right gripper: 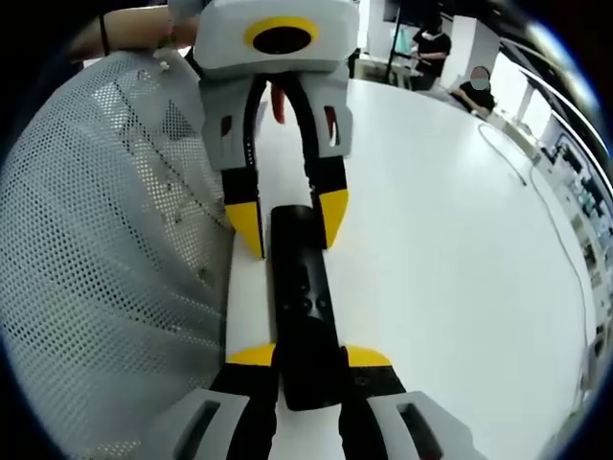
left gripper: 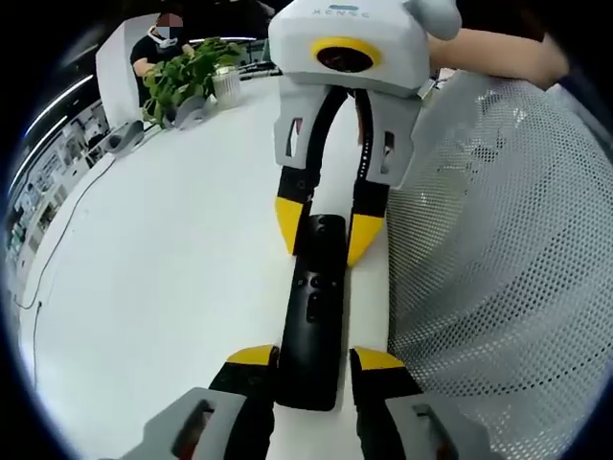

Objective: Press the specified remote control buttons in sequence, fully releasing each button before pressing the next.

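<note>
A black remote control (left gripper: 314, 307) on the white table (left gripper: 163, 287) is gripped at opposite ends by the left claw (left gripper: 313, 361) and right claw (right gripper: 308, 360). Its button labels cannot be read.

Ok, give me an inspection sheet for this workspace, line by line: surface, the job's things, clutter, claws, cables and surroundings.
Surface: white table, bare around the remote.
Job's things: black remote control lying flat, buttons up, close to the table edge.
Clutter: white mesh sheet alongside the table edge.
Claws: left claw and right claw each straddle one end of the remote, facing one another; grip cannot be judged.
Cables: thin dark cable trailing across the far table.
Surroundings: potted green plant, seated people beyond, shelving at the side.
</note>
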Demonstrator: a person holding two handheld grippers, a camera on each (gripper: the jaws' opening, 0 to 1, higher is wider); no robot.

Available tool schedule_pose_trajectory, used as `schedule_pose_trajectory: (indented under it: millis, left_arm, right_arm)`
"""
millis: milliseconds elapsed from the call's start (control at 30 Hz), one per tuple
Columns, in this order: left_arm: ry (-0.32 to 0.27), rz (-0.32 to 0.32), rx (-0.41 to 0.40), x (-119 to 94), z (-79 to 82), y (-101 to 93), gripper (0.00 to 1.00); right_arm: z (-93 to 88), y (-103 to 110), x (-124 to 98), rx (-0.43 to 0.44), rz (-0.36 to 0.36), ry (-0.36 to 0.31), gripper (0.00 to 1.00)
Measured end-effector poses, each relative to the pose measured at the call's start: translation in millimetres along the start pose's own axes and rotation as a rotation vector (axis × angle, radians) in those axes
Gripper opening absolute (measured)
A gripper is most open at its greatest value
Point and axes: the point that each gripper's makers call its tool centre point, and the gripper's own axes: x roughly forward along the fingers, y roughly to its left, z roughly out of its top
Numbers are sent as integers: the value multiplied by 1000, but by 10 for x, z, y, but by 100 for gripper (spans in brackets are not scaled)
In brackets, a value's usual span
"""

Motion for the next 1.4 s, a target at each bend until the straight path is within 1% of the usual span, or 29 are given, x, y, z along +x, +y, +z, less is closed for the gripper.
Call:
schedule_pose_trajectory:
  millis: [33,100,133,167,200,233,300,367,400,467,500,567,600,667,700,733,833,1067,1133,1167,1200,1233,1300,1400]
  left_arm:
    - [-2,8,-8,0,0,11,45]
    - [-8,9,-22,-18,6,16,49]
    - [-15,24,-44,-39,11,44,53]
    - [-25,30,-65,-51,24,56,58]
    - [-47,33,-100,-71,50,60,64]
    - [-57,34,-114,-81,61,67,68]
    - [-80,28,-136,-88,83,85,74]
    - [-76,22,-157,-88,72,99,77]
    - [-84,31,-178,-104,87,119,79]
    - [-128,45,-206,-139,165,151,87]
    - [-170,47,-231,-171,244,169,92]
    - [-202,62,-257,-229,311,216,97]
    - [-205,68,-266,-252,323,235,99]
    - [-221,81,-277,-308,354,280,100]
    - [-259,97,-294,-353,407,325,100]
    - [-284,104,-306,-385,442,346,100]
    - [-309,118,-320,-504,474,393,100]
    - [-389,193,-333,-828,580,510,100]
    - [-427,207,-341,-903,625,529,100]
    - [-460,208,-363,-957,664,531,100]
    - [-478,213,-374,-994,684,535,100]
    - [-488,223,-370,-1041,693,530,100]
    - [-489,252,-357,-1104,692,525,100]
    - [-505,267,-361,-1178,696,499,100]
  right_arm:
    - [-1,-1,1,3,-1,-1,22]
    - [1,-1,0,8,-3,-5,22]
    - [2,-1,-1,9,-3,-7,22]
    - [1,-3,-1,10,-2,-7,22]
    - [1,-4,0,12,-2,-7,22]
    - [1,-5,1,12,-3,-7,22]
    - [1,-5,0,13,-3,-7,22]
    - [1,-7,-2,14,-2,-7,22]
    - [1,-7,-2,15,-2,-8,22]
    - [0,-7,-1,17,-3,-9,22]
    - [0,-7,-2,18,-3,-9,22]
    - [0,-7,-3,20,-2,-10,22]
    - [1,-8,-3,21,-2,-10,22]
    - [1,-8,-1,26,-3,-11,22]
    - [3,-8,-1,28,-2,-12,22]
    - [4,-8,0,28,-2,-12,22]
    - [1,-6,2,29,-3,-11,22]
    - [4,-6,1,32,-2,-11,22]
    - [3,-8,4,32,-2,-11,22]
    - [4,-8,3,32,-2,-11,22]
    - [4,-8,2,30,-2,-11,22]
    - [4,-9,3,31,-3,-11,22]
    - [5,-8,2,32,-3,-12,22]
    - [5,-7,0,31,-3,-11,22]
